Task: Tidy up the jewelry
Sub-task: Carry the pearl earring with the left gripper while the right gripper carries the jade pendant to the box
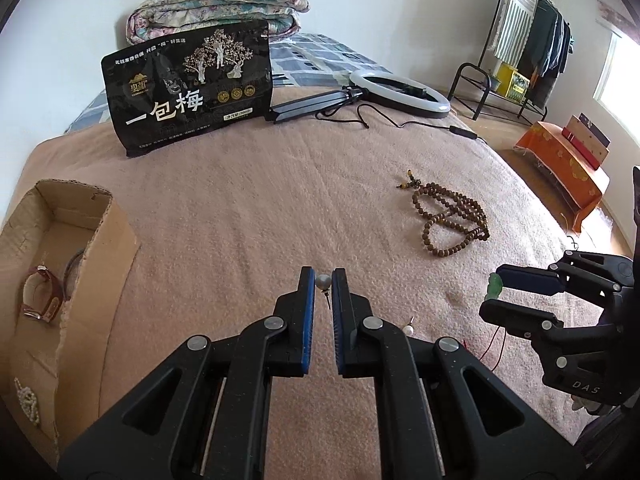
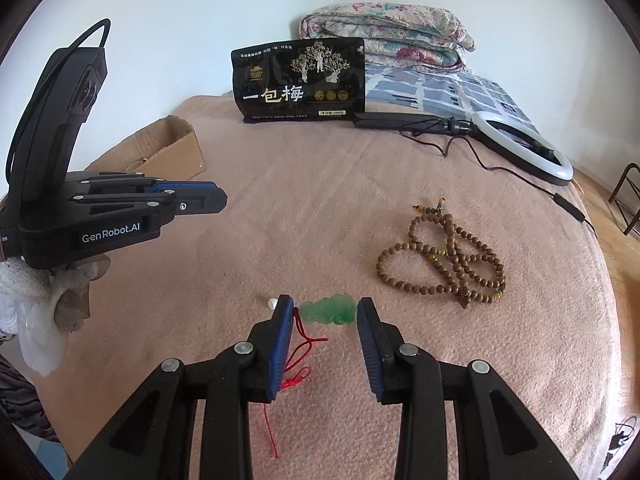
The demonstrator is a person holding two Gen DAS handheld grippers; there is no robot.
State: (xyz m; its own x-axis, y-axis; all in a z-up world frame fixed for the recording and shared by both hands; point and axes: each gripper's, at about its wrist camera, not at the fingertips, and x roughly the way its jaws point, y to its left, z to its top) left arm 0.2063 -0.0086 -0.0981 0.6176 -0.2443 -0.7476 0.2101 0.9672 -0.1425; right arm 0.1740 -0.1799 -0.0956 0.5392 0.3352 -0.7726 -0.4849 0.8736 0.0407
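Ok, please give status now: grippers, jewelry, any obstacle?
Left gripper shut on pearl earring. Right gripper shut on green pendant. Cardboard box path clear.

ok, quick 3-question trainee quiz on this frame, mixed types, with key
1. True or false: the left gripper holds a pearl earring.
2. What is between the right gripper's pads? A) wooden bead necklace B) green pendant C) watch
3. Fill in: the watch lies in the ___.

Key: 1 true; 2 B; 3 cardboard box.

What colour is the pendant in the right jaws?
Translucent green pendant on a red cord, clearest in the right wrist view.
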